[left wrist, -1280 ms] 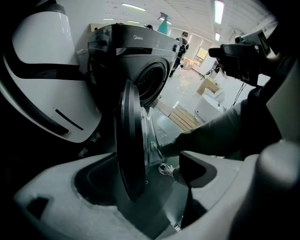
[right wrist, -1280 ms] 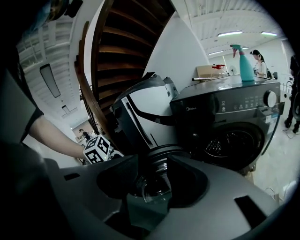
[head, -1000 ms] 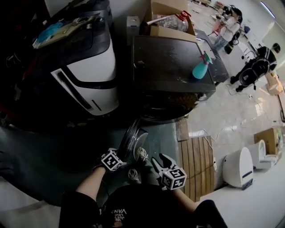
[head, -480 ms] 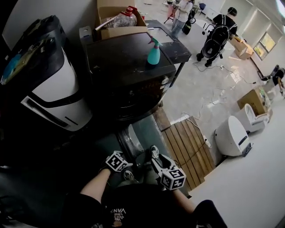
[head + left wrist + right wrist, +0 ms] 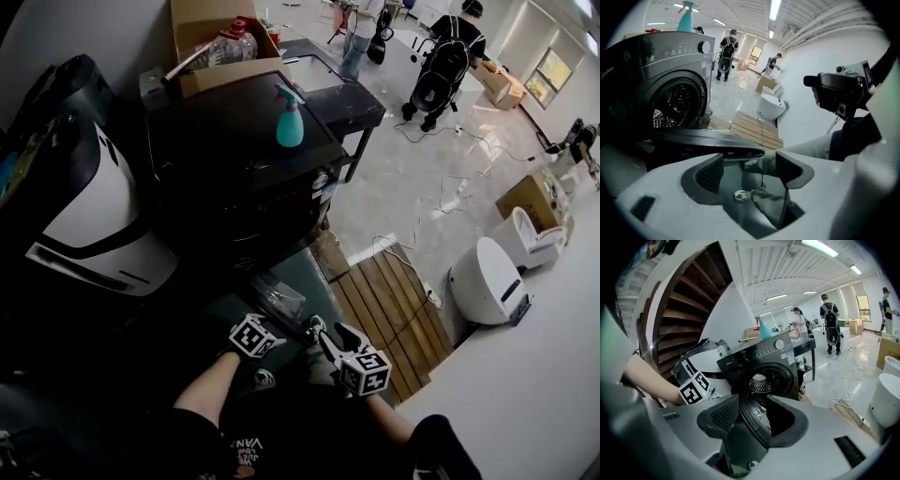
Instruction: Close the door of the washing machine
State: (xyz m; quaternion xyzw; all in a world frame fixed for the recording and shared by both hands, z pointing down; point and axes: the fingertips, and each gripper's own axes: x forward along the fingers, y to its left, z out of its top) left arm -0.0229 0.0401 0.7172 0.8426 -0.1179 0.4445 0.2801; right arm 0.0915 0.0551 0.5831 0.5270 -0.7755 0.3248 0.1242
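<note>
dark grey washing machine (image 5: 246, 178) door (image 5: 277, 298) hangs open toward the person; rigid, hinged, probably swings lightly, best pushed at its rim. left gripper (image 5: 750, 161) jaws closing on nothing; right gripper (image 5: 752, 406) jaws spread, empty.

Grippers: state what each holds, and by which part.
Nothing is held. The left gripper has its jaws closing with nothing between them; the right gripper is open; the door is not gripped.

Washing machine (image 5: 225, 141), wooden pallet (image 5: 386, 309) on floor (image 5: 408, 183)
</note>
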